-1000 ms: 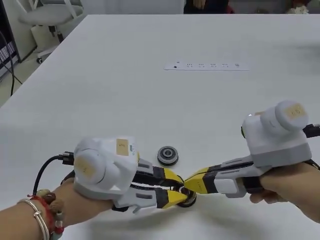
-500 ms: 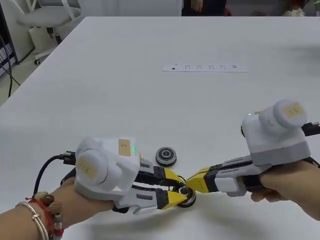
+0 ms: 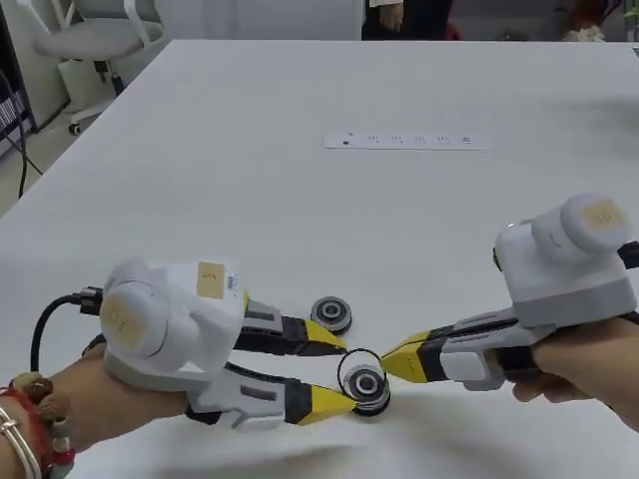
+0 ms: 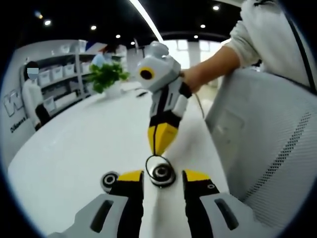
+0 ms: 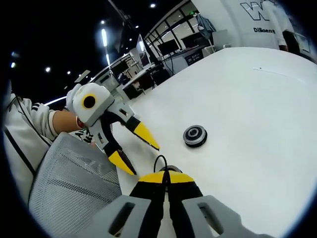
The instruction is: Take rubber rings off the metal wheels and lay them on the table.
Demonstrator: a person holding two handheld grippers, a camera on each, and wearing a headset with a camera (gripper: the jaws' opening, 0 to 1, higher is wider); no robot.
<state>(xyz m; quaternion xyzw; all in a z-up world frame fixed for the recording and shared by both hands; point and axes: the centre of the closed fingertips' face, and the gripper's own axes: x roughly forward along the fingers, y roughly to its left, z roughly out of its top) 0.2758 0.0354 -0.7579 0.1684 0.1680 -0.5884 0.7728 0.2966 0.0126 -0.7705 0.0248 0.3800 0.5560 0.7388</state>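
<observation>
A: L hand-held gripper [image 3: 344, 373], state?
B: Released. Yellow jaw tips are spread wide, one on each side of the near wheel [image 3: 367, 385]. Can't tell if either tip touches it.
A: And R?
B: R hand-held gripper [image 3: 389, 361] is clenched, tips pinching a thin black rubber ring [image 3: 359, 351]. The ring stands out from the tips as an open loop, directly over the near wheel. Can't tell if it's fully clear of the rim.
A: Wheel posn?
B: Flat on the white tabletop [image 3: 300, 200], between the tips of the two grippers. A 2nd wheel [image 3: 330, 312] lies flat just beyond the L gripper's far jaw, apart from the 1st, w/ a dark outer edge.
A: Other items?
B: A long white strip w/ small marks [image 3: 409, 141], well back on the tabletop. In the L gripper view, the R gripper's tip points down at the ring.
</observation>
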